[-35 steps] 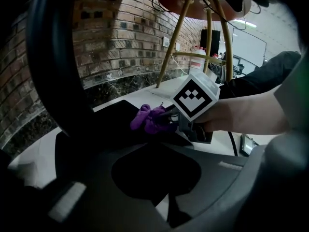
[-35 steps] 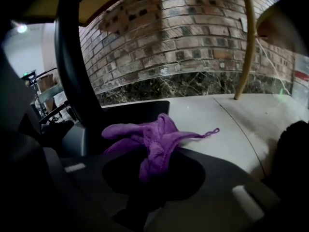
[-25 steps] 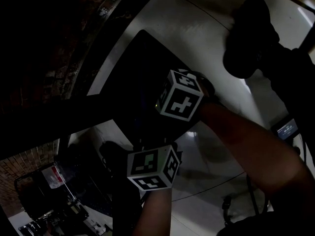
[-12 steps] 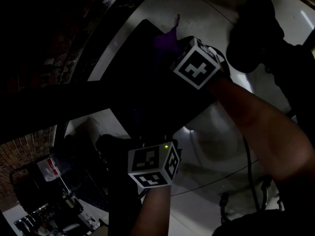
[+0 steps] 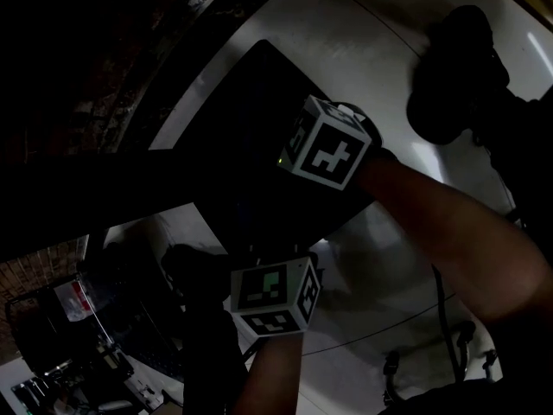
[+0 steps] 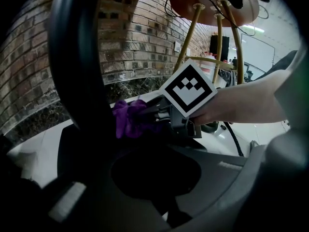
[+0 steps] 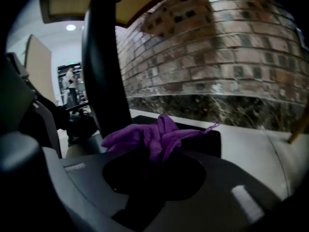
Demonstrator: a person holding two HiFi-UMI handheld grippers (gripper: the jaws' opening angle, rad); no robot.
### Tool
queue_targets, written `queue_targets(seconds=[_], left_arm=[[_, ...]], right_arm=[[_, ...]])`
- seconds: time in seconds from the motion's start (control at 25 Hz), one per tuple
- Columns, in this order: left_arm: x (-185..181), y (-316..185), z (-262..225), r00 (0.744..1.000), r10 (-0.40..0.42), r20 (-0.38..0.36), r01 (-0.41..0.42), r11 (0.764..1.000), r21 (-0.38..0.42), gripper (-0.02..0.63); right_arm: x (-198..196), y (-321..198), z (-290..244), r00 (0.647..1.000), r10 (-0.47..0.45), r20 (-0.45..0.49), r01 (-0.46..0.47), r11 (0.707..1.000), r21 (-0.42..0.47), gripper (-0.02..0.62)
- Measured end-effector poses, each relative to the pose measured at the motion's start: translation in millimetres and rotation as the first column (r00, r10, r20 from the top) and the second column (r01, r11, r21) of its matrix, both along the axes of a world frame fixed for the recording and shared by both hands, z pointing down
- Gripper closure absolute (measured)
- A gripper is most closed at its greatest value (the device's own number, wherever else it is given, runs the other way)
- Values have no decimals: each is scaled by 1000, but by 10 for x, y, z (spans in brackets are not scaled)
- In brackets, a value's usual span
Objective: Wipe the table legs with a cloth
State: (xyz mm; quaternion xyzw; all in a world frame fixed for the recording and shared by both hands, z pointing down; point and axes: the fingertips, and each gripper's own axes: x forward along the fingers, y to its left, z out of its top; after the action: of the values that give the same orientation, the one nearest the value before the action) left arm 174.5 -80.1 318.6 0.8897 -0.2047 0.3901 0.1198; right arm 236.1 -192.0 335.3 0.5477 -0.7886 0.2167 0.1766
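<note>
At 6 o'clock of the head view the left gripper [image 6: 154,173] is found, jaws pressed together with nothing made out between them, and it has hardly been shifted since a second ago. Just beside it the table leg [image 6: 77,62] is seen filling the 9 to 11 o'clock side of the left gripper view. It is a thick black post, its long axis run from the tabletop's underside at 12 o'clock down to the black base plate [image 5: 251,102] on the pale floor [image 5: 363,33]. And there the cloth [image 7: 154,135] is, purple and bunched, pinched tight at the tips of the right gripper [image 7: 154,166]. It is held low at the leg's 3 o'clock side, over the base plate; whether the leg is touched cannot be told. In the right gripper view its long axis is laid across from 9 to 3 o'clock, a thin corner pointed toward 2 o'clock. Half a second ago the right gripper's marker cube was seen farther out toward 12 o'clock, with purple showing over the plate. Now it has been drawn back toward centre, and the cloth is lost in the head view's dark. Behind, a brick wall [image 7: 217,57] is seen. At 1 o'clock of the left gripper view a stool [image 6: 212,4] on yellowish legs is placed, with a black cable [image 6: 232,138] trailed on the floor at 4 o'clock. In the head view, the floor at 4 o'clock is covered by the person's forearm [image 5: 449,232].
</note>
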Motion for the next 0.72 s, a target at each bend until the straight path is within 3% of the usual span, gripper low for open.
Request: queue_targets(seconds=[0.08,0.16,0.24,0.36,0.48,0.56,0.72], left_arm=[[24,-56,0,1000,-11,-16,11,1000,0,589],[54,-103,9,999,-28,-33,28,1000,-11,589],[107,-150,4,997,-52,-56,51,998,-27,590],[253,-191,-18,995,-55,-81,52,998,-35,589],[393,-223,11,995,-60,-78,55,997,-61,589],[436,-260,25,994,-85,-74,78,994,-80,589],[474,-223,20,993,-79,-84,72,993,-92,589]], right_arm=[[-105,-53,-17,997,-68,-38,69,998,12,515],[-22,-84,32,997,-50,-61,50,999,2,502],[229,-74,155,997,58,-42,-60,997,-54,502],[660,13,334,973,230,-18,-230,963,-141,502],[882,80,395,947,322,17,-315,933,-173,502],[788,29,331,956,287,59,-276,950,-143,506],[395,-123,156,993,79,82,-75,996,-45,503]])
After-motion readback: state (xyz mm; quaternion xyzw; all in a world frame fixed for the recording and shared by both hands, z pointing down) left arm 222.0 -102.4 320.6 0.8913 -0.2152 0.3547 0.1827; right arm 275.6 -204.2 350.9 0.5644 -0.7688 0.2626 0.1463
